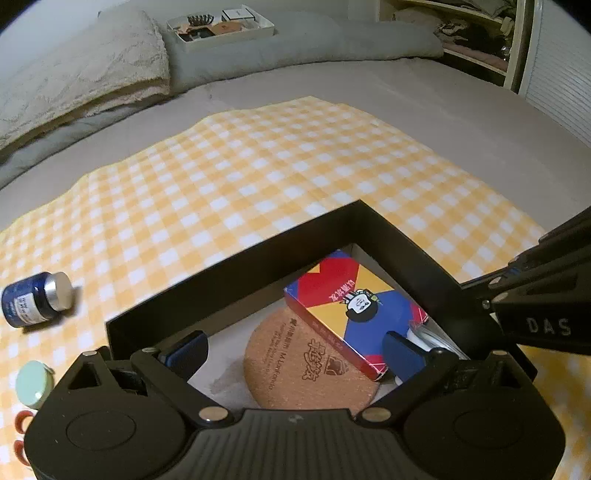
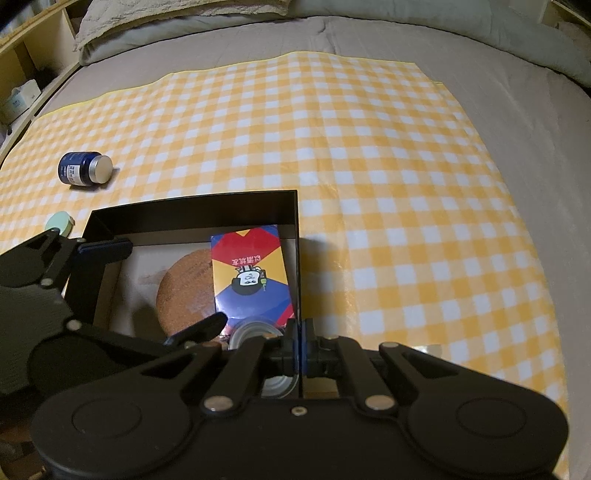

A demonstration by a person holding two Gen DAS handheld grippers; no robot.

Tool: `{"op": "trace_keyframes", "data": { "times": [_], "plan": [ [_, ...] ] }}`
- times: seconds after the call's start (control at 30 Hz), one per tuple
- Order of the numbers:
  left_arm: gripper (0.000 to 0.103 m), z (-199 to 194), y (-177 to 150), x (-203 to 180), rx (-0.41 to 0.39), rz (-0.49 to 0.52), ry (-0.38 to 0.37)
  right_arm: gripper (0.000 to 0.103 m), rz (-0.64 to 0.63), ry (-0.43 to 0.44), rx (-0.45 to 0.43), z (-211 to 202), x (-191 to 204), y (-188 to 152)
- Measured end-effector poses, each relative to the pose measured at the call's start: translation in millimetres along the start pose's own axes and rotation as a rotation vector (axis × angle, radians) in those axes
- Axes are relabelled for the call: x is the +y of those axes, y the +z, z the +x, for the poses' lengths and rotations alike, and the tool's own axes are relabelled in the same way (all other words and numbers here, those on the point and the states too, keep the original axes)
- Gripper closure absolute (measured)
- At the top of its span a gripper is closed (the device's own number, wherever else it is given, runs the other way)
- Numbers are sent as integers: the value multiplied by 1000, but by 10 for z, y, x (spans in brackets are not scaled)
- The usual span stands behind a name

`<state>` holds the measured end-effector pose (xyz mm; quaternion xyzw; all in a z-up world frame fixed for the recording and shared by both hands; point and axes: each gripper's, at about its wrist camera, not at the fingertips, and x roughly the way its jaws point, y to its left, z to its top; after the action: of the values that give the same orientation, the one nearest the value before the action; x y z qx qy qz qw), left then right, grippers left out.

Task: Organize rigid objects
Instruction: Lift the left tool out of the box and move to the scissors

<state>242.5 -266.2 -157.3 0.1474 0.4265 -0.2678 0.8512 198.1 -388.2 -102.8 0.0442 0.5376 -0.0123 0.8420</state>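
**Bed and what lies on it**

Bed [image 2: 535, 122], grey sheet. On it: yellow-and-white checked cloth [image 2: 369, 155], spread flat over the near part; folded cream blanket [image 1: 74, 74], far left; grey bolster pillow [image 1: 295, 51] across the far end, bearing a white tray [image 1: 221, 27] of small items. The cloth carries a black open box [image 2: 288, 210], near, and a blue jar [image 2: 83, 170] on its side, left.

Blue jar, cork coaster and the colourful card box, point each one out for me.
Blue jar [image 2: 79, 170], right wrist view, on its labelled side.
Cork coaster [image 1: 295, 369], left wrist view, on its printed top face.
Colourful card box [image 2: 251, 273], right wrist view, on its cartoon figure.
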Motion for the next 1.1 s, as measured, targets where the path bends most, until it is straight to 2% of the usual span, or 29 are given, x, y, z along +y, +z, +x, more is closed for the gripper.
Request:
{"op": "trace_keyframes", "data": {
  "times": [0.17, 0.23, 0.47, 0.87, 1.1],
  "plan": [
    [3, -14, -39, -72, 41, 30, -138, 101, 1, 1, 0, 0, -1, 0],
    [3, -36, -63, -131, 60, 42, -168, 101, 1, 0, 0, -10, 5, -4],
    [3, -189, -116, -242, 73, 52, -202, 101, 3, 3, 0, -4, -2, -1],
    [0, -626, -136, -73, 9, -10, -224, 101, -4, -10, 0, -7, 14, -1],
    [0, -873, -169, 107, -47, -49, -209, 101, -18, -25, -8, -49, 34, -5]
  ]
}}
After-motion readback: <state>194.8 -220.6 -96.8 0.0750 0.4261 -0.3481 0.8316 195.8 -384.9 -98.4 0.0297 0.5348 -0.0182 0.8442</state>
